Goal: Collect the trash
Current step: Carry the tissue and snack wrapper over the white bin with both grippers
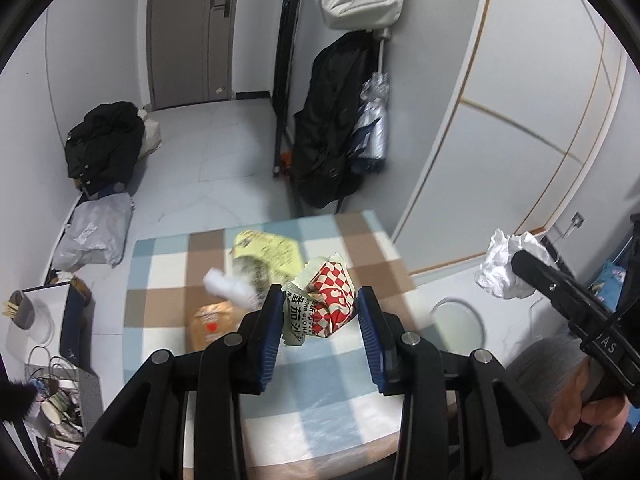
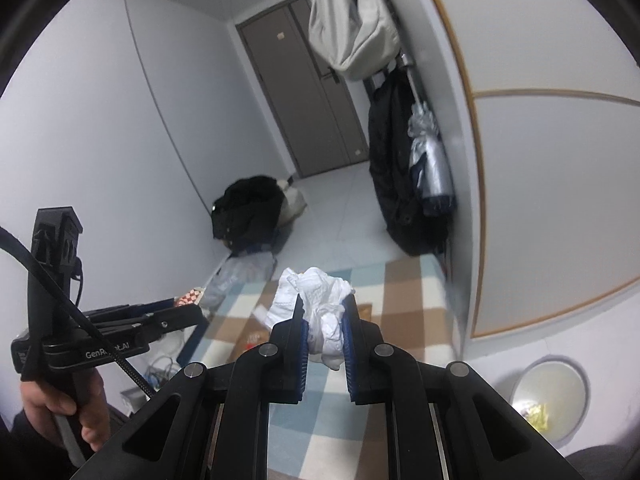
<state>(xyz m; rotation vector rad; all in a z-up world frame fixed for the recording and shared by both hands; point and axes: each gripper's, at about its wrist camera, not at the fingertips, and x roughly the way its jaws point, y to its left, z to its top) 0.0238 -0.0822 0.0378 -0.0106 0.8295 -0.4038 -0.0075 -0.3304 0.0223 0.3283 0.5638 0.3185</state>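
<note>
We noted the left gripper [image 1: 318, 312] jaws pinching a red-checked wrapper [image 1: 330, 300], the right gripper [image 2: 324, 326] jaws pinching crumpled white tissue [image 2: 320, 304], both above the checked counter [image 1: 320, 392].

Yellow wrapper [image 1: 267, 251]: motion-blurred, print unreadable.
White scrap [image 1: 224, 286] on checked tabletop [image 1: 332, 392]: smeared, kind unclear.
Orange packet [image 1: 211, 322]: blurred, partly behind left jaw.
Bin [image 2: 552, 400]: contents too small to identify.
Crumpled tissue [image 2: 322, 308]: lower part hidden between jaws.
</note>
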